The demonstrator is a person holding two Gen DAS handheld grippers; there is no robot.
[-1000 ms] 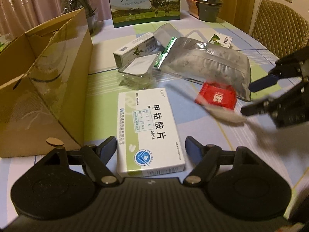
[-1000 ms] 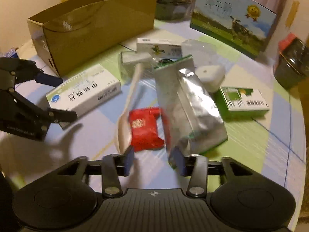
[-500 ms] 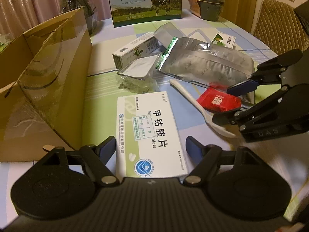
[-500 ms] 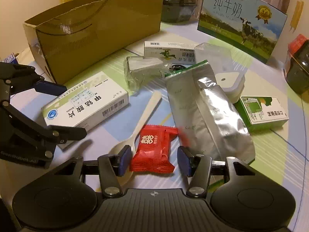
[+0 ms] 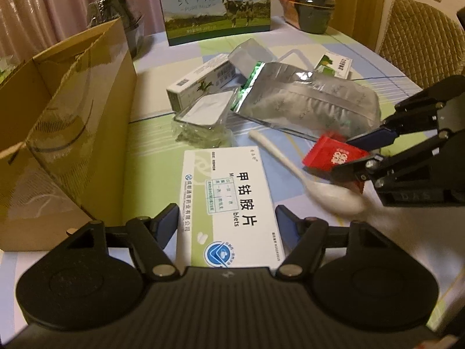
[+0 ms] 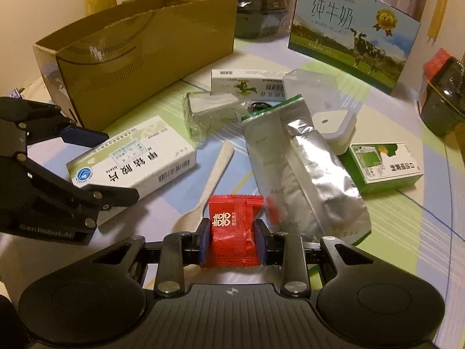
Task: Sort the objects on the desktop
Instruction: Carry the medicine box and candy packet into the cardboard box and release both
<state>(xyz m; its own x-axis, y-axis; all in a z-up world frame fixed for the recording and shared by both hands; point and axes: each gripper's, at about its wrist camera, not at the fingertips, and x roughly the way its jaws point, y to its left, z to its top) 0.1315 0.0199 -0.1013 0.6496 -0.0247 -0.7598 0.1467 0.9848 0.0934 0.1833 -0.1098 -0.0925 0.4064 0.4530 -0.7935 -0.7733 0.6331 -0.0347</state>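
Right wrist view shows your right tool (image 6: 232, 240) clamped on the red candy packet (image 6: 232, 226), its blue pads pressing both sides of the wrapper, just beside the silver foil pouch (image 6: 302, 174) and over the bowl of the white spoon (image 6: 209, 180). Left wrist view shows your left tool (image 5: 226, 226) with its jaws closing around the near end of the white medicine box (image 5: 229, 206), which lies flat on the table (image 5: 151, 133); the pads do not yet press on it. To the left of that box stands the open cardboard box (image 5: 66, 133). Farther back you have a clear plastic packet (image 5: 203, 116), a slim white-and-green carton (image 5: 200, 84), a green-and-white box (image 6: 386, 165) right of the pouch, and the milk carton (image 5: 215, 3) upright at the table's far edge.
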